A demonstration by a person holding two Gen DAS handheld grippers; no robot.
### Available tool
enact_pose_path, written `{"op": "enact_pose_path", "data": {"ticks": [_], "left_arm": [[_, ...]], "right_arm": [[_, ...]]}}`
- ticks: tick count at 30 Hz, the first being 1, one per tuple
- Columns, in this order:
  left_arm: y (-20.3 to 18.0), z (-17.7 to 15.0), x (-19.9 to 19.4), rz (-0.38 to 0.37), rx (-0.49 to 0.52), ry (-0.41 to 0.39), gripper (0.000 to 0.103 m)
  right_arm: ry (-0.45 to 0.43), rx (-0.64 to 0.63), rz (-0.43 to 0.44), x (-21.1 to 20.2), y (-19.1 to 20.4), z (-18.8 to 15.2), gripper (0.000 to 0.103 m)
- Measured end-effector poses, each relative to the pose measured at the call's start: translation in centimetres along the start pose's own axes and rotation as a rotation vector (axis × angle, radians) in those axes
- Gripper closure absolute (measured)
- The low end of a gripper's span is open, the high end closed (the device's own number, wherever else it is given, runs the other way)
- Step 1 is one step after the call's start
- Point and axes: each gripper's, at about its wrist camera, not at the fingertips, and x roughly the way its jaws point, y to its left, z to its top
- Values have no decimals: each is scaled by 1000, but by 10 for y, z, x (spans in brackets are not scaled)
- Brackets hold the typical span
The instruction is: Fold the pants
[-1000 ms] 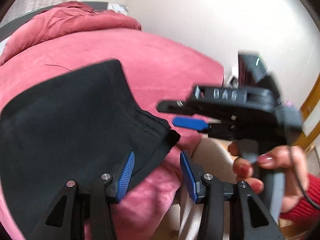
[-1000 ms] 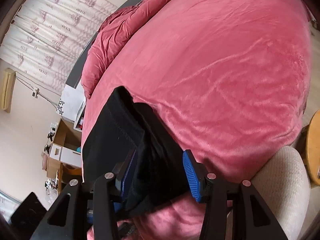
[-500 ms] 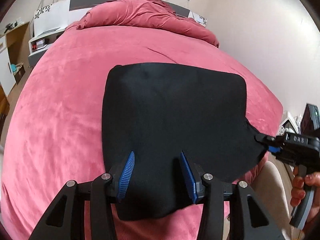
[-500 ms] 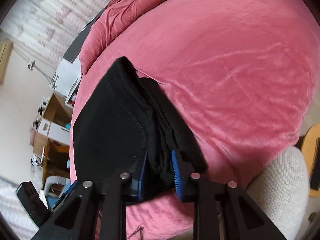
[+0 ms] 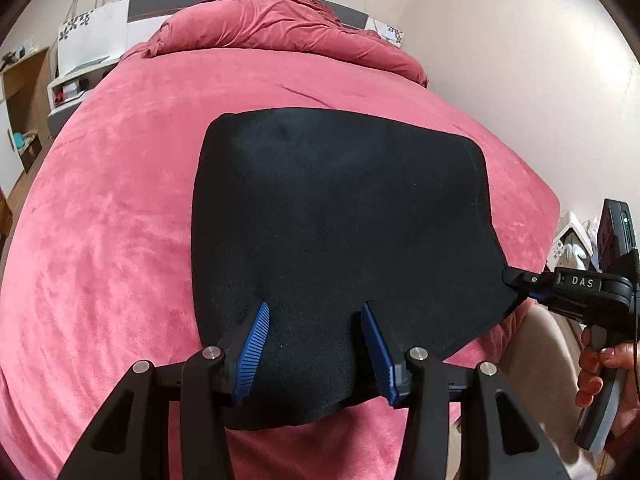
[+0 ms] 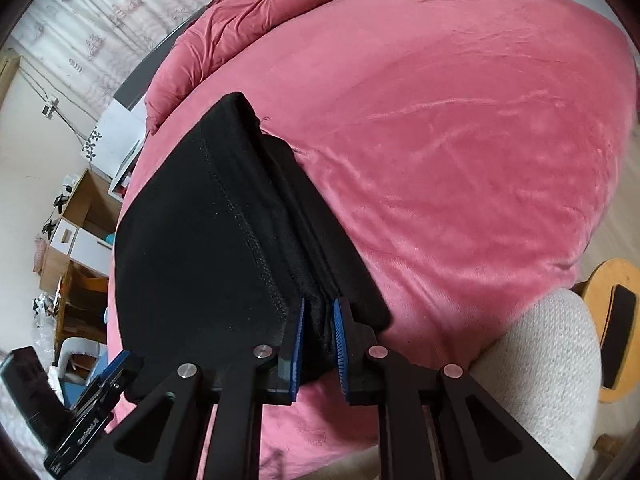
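Note:
The black pants lie folded into a thick rectangle on the pink bed. My left gripper is open, its blue pads wide apart over the near edge of the pants. My right gripper is shut on the stacked near right corner of the pants. It shows in the left wrist view at the fabric's right corner, held by a hand.
A bunched pink duvet lies at the headboard. A cream cushioned seat and a round wooden stool stand by the bed's near right edge. Shelves and boxes are on the far left.
My right gripper closed onto the pants' corner layers. My left gripper swung from the right corner to over the middle of the near edge, still open.

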Motion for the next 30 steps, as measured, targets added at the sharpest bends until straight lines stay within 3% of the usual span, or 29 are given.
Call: {"op": "enact_pose_path", "data": {"ticks": [3, 5, 9, 11, 16, 21, 30], "left_arm": [[-2, 5, -2, -14, -1, 20, 54], [6, 14, -8, -62, -48, 23, 54], [28, 45, -26, -98, -158, -50, 54], [37, 62, -29, -98, -189, -85, 54], [31, 96, -16, -59, -133, -83, 54], [7, 114, 16, -28, -20, -34, 54], [2, 130, 77, 41, -1, 54, 54]], "right_arm": [[1, -3, -22, -9, 5, 4, 79], [-43, 18, -24, -23, 5, 10, 76], [-193, -37, -12, -59, 22, 30, 71], [-211, -76, 20, -62, 36, 43, 71], [-135, -221, 69, -32, 82, 65, 71], [-85, -369, 59, 9, 120, 68, 71], [-71, -373, -39, 57, 110, 87, 73]]}}
